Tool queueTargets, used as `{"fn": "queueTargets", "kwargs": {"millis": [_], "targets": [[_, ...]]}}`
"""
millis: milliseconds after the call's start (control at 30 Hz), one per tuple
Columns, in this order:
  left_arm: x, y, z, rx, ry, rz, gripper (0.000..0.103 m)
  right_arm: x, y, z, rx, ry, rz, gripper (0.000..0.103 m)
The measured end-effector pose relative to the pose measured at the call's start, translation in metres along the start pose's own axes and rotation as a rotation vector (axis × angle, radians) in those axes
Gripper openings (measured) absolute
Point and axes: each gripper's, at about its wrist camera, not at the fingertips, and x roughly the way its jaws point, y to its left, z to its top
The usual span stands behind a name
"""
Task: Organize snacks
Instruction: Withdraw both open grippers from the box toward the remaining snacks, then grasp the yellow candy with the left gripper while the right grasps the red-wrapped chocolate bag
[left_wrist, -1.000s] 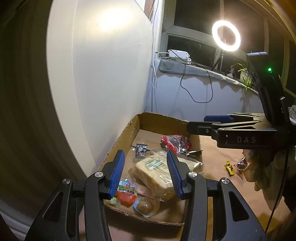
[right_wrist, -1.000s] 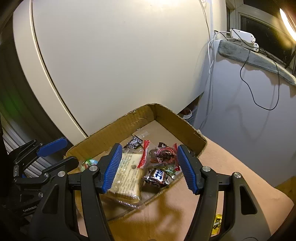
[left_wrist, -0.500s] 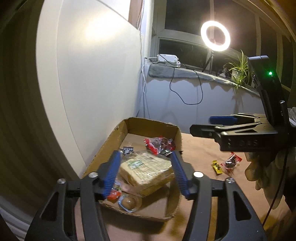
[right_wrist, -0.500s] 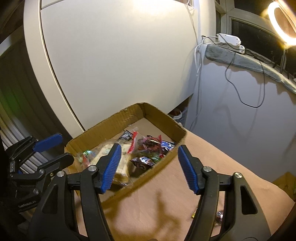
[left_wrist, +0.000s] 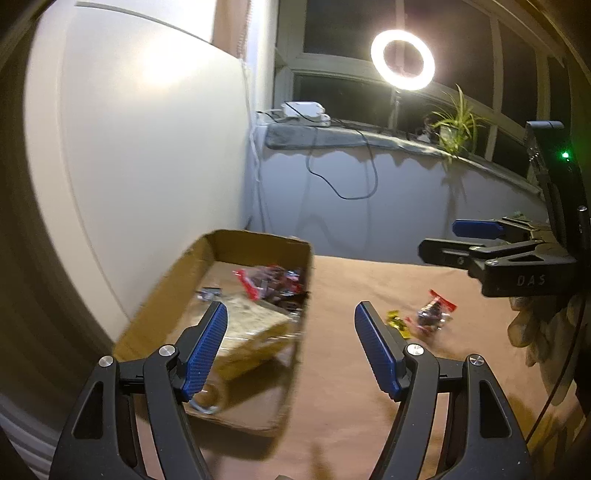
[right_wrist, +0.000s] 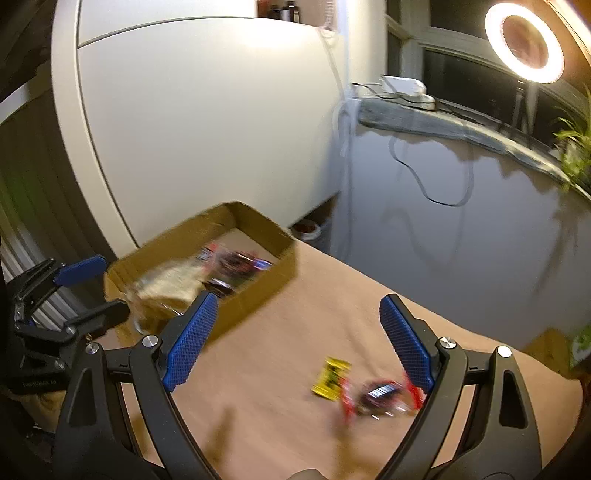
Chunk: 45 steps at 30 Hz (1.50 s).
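A shallow cardboard box (left_wrist: 258, 238) (right_wrist: 258, 221) sits at the table's left and holds a pale wrapped cracker pack (left_wrist: 251, 328), red-wrapped sweets (left_wrist: 269, 282) and other small snacks. A yellow candy (left_wrist: 397, 321) (right_wrist: 330, 373) and a red-wrapped candy (left_wrist: 434, 312) (right_wrist: 380, 395) lie on the brown table to its right. My left gripper (left_wrist: 291, 347) is open and empty above the box's right wall. My right gripper (right_wrist: 295, 339) is open and empty above the table, with the two loose candies just before its right finger.
A large white panel (left_wrist: 147, 147) stands behind the box. A windowsill (left_wrist: 369, 136) carries a power strip, a dangling black cable, a ring light (left_wrist: 402, 61) and a plant. The right gripper shows at the left wrist view's right edge (left_wrist: 517, 266).
Both grippers have pulled back from over the box and swung right. The left gripper has opened wider. The loose candies now show in the right wrist view.
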Motion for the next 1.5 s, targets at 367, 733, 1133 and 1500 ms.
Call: {"fn": "queueTargets", "kwargs": {"millis": [367, 733, 1133, 1500], "targets": [[0.043, -0.066, -0.009, 0.072, 0.111, -0.131, 0.069, -0.006, -0.089, -0.053, 0.128, 0.088, -0.056, 0.092], [0.095, -0.093, -0.021, 0.092, 0.253, -0.218, 0.038, 0.040, -0.123, -0.103, 0.407, 0.242, 0.132, 0.077], [0.118, -0.090, -0.022, 0.088, 0.298, -0.234, 0.032, 0.081, -0.122, -0.096, 0.480, 0.268, 0.114, 0.071], [0.133, -0.103, -0.018, 0.097, 0.317, -0.255, 0.032, 0.085, -0.121, -0.089, 0.332, 0.277, 0.045, 0.057]]}}
